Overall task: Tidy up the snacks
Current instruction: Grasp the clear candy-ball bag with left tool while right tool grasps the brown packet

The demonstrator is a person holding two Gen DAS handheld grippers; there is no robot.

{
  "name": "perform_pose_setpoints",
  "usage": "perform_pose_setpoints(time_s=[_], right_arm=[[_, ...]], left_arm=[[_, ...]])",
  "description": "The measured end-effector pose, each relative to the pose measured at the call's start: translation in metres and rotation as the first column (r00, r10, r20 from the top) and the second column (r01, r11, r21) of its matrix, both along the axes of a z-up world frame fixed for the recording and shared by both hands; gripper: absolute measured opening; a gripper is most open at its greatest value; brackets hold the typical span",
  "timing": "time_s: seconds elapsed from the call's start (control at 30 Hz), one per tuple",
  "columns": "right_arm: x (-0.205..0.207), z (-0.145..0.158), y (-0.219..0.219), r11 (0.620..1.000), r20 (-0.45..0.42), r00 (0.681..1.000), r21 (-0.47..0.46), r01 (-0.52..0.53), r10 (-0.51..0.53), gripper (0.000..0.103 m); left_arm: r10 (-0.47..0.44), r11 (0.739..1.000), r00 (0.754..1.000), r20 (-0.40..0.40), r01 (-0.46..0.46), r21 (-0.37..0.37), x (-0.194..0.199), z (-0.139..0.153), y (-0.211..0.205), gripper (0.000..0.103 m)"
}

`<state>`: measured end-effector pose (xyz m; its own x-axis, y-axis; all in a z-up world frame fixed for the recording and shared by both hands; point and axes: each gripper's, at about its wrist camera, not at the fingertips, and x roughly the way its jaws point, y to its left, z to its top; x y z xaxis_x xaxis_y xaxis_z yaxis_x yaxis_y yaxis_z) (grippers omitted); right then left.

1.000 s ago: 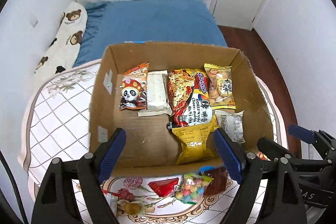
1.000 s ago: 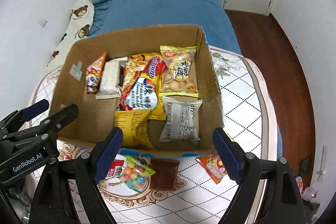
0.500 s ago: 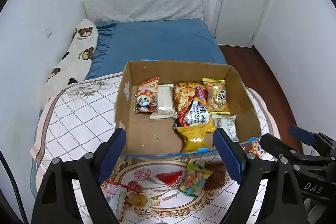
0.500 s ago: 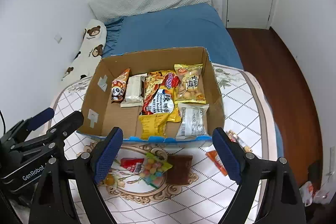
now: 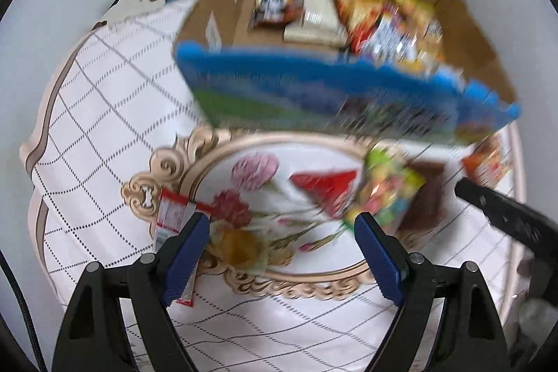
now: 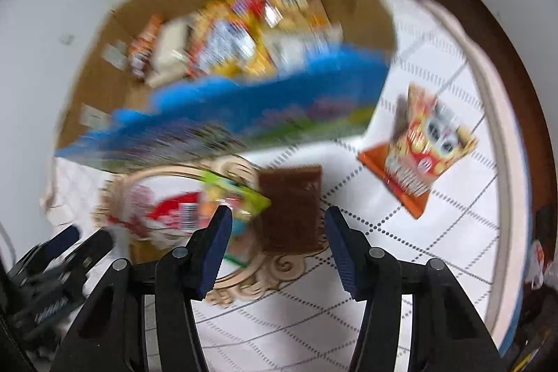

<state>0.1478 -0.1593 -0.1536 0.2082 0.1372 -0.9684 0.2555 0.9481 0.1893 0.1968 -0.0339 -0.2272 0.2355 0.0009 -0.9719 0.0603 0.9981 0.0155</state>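
Snacks are partly sorted: several packets already lie inside the box (image 5: pixel 348 100), which stands at the far side of the surface (image 5: pixel 104 114), while a handful remain loose in front of it.

Taken left to right in the left wrist view, the leftovers are a red-and-white stick pack (image 5: pixel 171 222) just beside the left claw's (image 5: pixel 280 253) near finger, a yellowish sweet (image 5: pixel 240 248) between the fingers, a red wrapper (image 5: pixel 327 187), a candy bag (image 5: pixel 387 197) partly overlapping a brown packet (image 5: pixel 427 194), and an orange bag (image 5: pixel 488 159) near the box's right corner. By my reckoning roughly half the job is done; these six or so still need boxing.

Left claw hangs released over the sweet, gripping nothing. Right claw (image 6: pixel 277 246) is likewise spread and empty, poised low over the brown packet (image 6: pixel 291 208) with the candy bag (image 6: pixel 233 201) by its left finger; that packet looks the likeliest next pick, though this is a guess. The orange bag (image 6: pixel 418 145) lies well apart to its right.

Both views are heavily blurred, so labels inside the box cannot be read and the count there is uncertain. The box's near wall hides the front of its floor. The sweet's wrapper is indistinct, and the stick pack's lower end is covered by the finger.
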Motion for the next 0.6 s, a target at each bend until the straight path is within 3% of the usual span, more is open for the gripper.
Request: perform_pose_setpoints(time_s=[0.13,0.27,0.4,0.6], right_arm=[[0.007,-0.058,0.002,1.0,-0.093,0.996,-0.005,0.002,-0.002,0.058],[0.013,-0.089,0.014,1.0,-0.136,0.99,-0.01,-0.025,0.024,0.06],[0.007,-0.087,0.009,0.999,-0.124,0.991,-0.026,-0.046,0.043,0.056],[-0.039,-0.085,-0.043,1.0,-0.177,0.984,-0.028,0.005,-0.01,0.056]], left_arm=[[-0.038,0.999,0.999,-0.036,0.038,0.012,-0.011,-0.015,-0.009,0.085],[-0.081,0.997,0.994,-0.077,0.08,-0.014,-0.012,-0.026,-0.028,0.085],[-0.133,0.99,0.986,-0.099,0.129,-0.048,-0.005,-0.036,-0.055,0.085],[-0.187,0.98,0.97,-0.157,0.173,-0.098,0.01,-0.057,-0.098,0.085]])
